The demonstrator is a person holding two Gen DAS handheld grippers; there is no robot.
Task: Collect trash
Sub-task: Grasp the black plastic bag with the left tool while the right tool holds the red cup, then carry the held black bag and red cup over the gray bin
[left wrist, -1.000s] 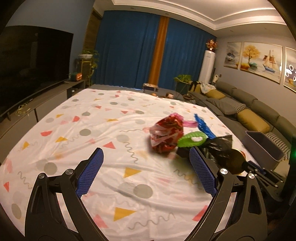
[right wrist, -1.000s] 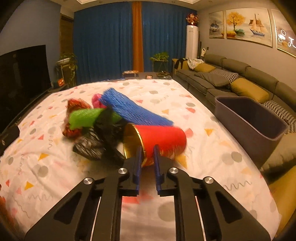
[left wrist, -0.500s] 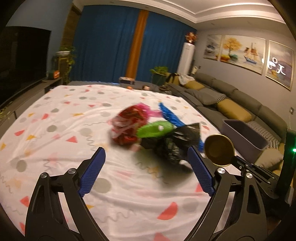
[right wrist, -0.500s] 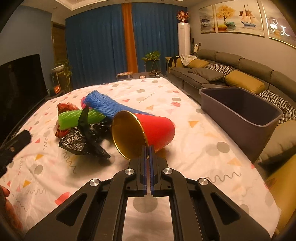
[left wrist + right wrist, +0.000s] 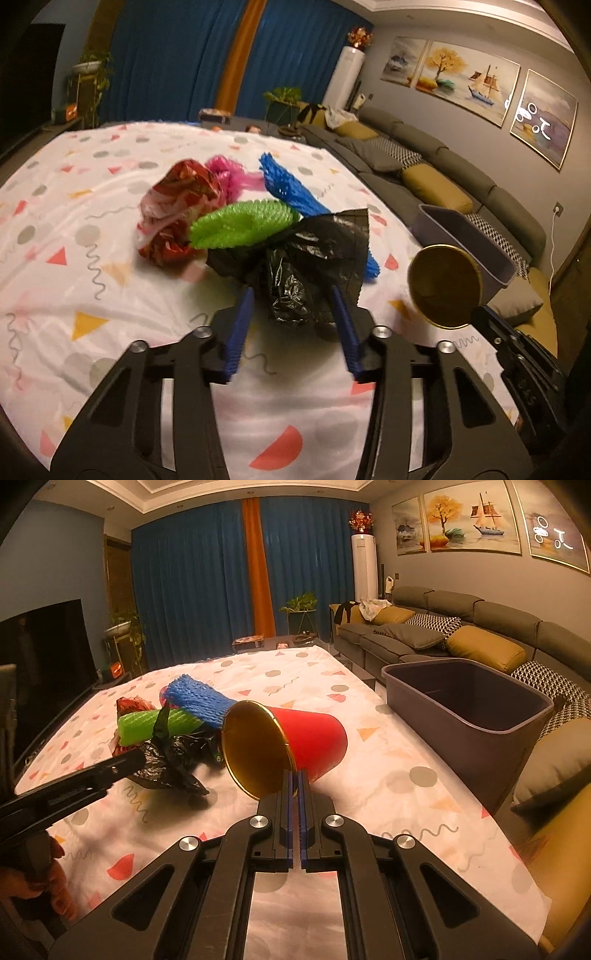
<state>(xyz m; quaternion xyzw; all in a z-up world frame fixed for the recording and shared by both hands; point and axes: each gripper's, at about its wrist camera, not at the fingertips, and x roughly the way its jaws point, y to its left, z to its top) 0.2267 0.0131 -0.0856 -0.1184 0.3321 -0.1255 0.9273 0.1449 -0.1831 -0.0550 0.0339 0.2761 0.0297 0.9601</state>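
My right gripper (image 5: 295,775) is shut on the rim of a red cup with a gold inside (image 5: 310,738) and holds it lifted above the table; the cup's gold mouth also shows in the left wrist view (image 5: 445,286). My left gripper (image 5: 293,295) has its jaws part closed around a crumpled black plastic bag (image 5: 299,266), the pads close to its sides. Beside the bag lie a green foam net (image 5: 240,223), a blue foam net (image 5: 291,188), a red wrapper (image 5: 177,206) and pink plastic (image 5: 229,175).
A grey bin (image 5: 469,716) stands off the table's right edge, in front of the sofa (image 5: 480,627). The table carries a white patterned cloth (image 5: 74,258). A TV (image 5: 37,657) stands at the left. Curtains and plants are at the back.
My left gripper has moved in on the black bag and narrowed its jaws around it. My right gripper has lifted the red cup higher and nearer the bin.
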